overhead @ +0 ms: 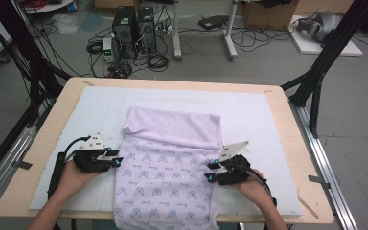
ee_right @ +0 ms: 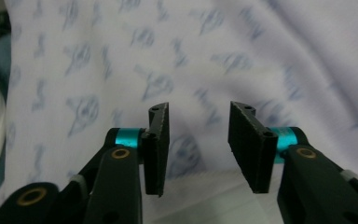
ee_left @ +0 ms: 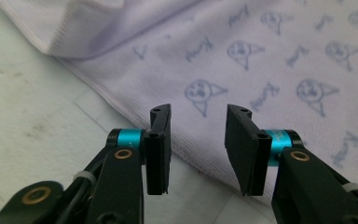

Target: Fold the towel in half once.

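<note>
Jaws of the left gripper (overhead: 117,157) and right gripper (overhead: 211,171) seen spread at either side edge of the printed lilac garment (overhead: 167,167), garment laid on the white mat (overhead: 249,110), wooden table (overhead: 43,139) beneath, computer towers (overhead: 134,31) beyond on the floor, garment hem seen just past the spread left jaws (ee_left: 198,140), nothing pinched, printed cloth seen past the spread right jaws (ee_right: 198,140).

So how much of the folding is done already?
One fold looks done: the garment's top is turned down, plain side up. Now the left gripper and right gripper sit open at its side edges, holding nothing. The bottom hanging off the table looks unfolded.
</note>
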